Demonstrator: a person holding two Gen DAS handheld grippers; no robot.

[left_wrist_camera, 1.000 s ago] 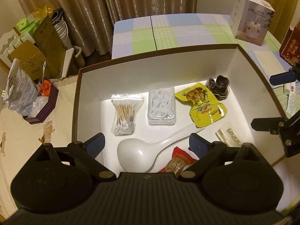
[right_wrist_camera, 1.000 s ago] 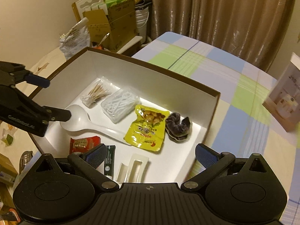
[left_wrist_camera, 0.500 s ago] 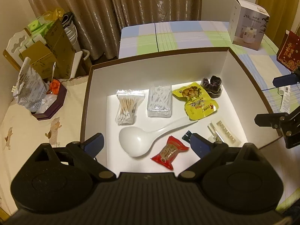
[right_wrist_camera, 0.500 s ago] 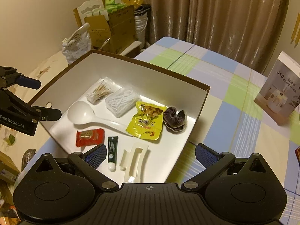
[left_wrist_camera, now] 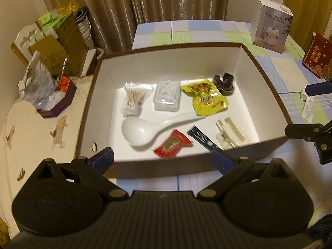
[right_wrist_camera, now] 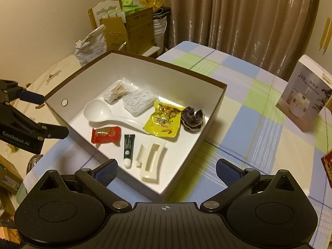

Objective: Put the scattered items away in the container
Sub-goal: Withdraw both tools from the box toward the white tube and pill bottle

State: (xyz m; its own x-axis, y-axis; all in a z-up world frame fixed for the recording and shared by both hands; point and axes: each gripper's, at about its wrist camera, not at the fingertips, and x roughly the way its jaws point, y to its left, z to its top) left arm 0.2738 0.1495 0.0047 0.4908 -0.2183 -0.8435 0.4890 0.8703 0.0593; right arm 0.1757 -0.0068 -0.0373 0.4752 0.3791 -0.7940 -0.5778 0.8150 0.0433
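Brown-walled, white-lined cardboard box (left_wrist_camera: 267, 83) (right_wrist_camera: 215, 112) sits on your checked blue-and-green tablecloth table (right_wrist_camera: 259, 124), and all counted items lie on its floor. Count: one clear packet of wooden cotton swabs (left_wrist_camera: 134, 101) (right_wrist_camera: 116, 92), one clear packet of white floss picks (left_wrist_camera: 167, 98) (right_wrist_camera: 139, 101), one yellow snack pouch (left_wrist_camera: 205, 99) (right_wrist_camera: 164, 121), one dark purple velvet scrunchie (left_wrist_camera: 225, 83) (right_wrist_camera: 193, 118), one white plastic ladle (left_wrist_camera: 145, 127) (right_wrist_camera: 103, 114), one red snack wrapper (left_wrist_camera: 172, 144) (right_wrist_camera: 105, 134), one dark green tube with a white cap (left_wrist_camera: 202, 139) (right_wrist_camera: 128, 148), and one cream plastic hair claw (left_wrist_camera: 229, 133) (right_wrist_camera: 150, 159). Eight in total, each lying apart from the walls.

Outside the box, one white humidifier carton (left_wrist_camera: 270, 33) (right_wrist_camera: 305, 106) stands on the table's far side, and one red card (left_wrist_camera: 316, 59) stands near it.

Your left hand-held gripper (left_wrist_camera: 164, 159) (right_wrist_camera: 37, 114) hovers just short of the box's near wall, jaws spread wide, holding nothing. Your right hand-held gripper (right_wrist_camera: 166, 170) (left_wrist_camera: 305, 110) hovers over the near corner of the box, jaws likewise spread wide and empty.
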